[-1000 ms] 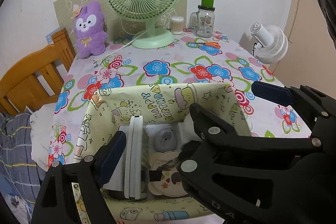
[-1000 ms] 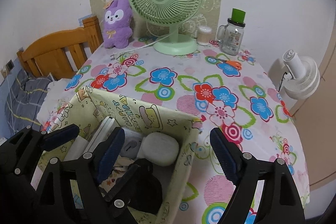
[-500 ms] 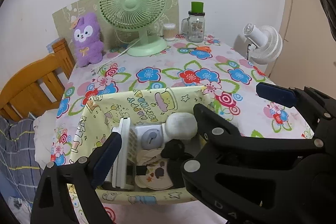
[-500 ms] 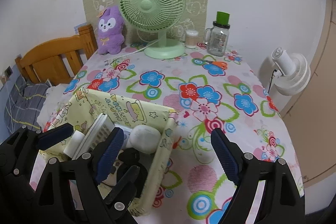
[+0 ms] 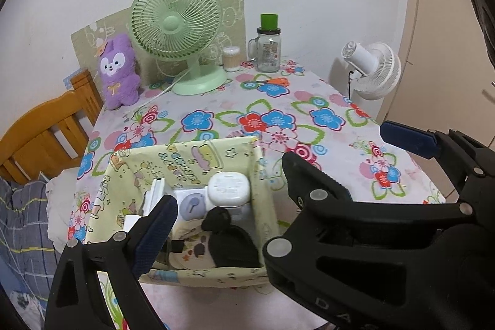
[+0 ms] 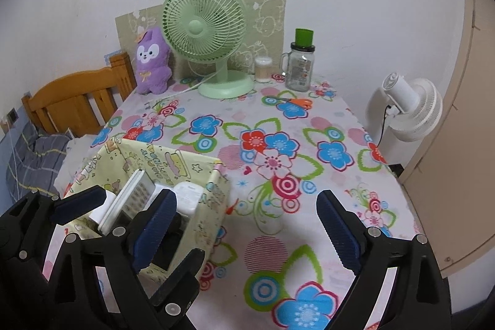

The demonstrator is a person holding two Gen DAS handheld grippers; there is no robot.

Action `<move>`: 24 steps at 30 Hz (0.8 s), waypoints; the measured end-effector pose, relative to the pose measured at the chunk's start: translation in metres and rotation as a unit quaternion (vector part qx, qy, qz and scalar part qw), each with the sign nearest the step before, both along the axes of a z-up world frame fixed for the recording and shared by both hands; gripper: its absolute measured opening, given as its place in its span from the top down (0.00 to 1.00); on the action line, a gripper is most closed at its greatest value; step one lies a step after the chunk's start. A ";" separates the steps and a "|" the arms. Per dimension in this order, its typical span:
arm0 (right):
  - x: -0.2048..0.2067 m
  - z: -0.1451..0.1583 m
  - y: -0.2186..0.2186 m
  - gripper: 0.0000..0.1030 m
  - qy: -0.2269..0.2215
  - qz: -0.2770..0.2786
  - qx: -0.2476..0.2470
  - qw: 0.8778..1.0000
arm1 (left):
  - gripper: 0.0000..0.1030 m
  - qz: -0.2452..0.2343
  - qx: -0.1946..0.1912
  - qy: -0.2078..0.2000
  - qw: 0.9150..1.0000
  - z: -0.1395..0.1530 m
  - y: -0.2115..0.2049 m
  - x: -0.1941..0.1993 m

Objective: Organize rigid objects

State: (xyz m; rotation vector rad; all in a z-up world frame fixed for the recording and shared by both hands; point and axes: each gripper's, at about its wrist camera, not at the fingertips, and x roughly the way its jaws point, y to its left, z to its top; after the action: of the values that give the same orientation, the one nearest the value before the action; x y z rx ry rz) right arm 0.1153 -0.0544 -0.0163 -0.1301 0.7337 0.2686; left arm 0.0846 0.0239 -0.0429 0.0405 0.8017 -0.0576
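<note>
Floral table (image 6: 278, 119) spreading ahead of both grippers | yellow fabric bin (image 5: 198, 156) packed with gadgets, just below left gripper (image 5: 278, 175), left of right gripper (image 6: 247, 225) | both sets of jaws wide apart, just been opening, gripping nothing.

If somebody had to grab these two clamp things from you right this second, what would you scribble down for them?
Left gripper: open, nothing between its jaws, which have just been opening; it hangs over the yellow fabric box.
Right gripper: open and empty too, jaws just opened wider, above the floral tablecloth beside the box.
In the box: a white remote standing on edge, a white rounded case, a lilac round gadget, a black item.
Done: those things are packed.
Left: perhaps the orange scissors lying near the glass jar; whether they belong in the box I cannot tell.
</note>
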 end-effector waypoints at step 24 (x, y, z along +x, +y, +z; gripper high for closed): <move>-0.025 0.032 -0.073 0.08 -0.033 -0.022 0.001 0.999 | 0.04 0.008 0.007 -0.039 0.999 0.030 -0.044 -0.023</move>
State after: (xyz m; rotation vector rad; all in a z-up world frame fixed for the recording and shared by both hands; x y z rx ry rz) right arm 0.0902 -0.1277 0.0155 -0.1205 0.6706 0.2217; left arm 0.0612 -0.0205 -0.0129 0.0500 0.7239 -0.0349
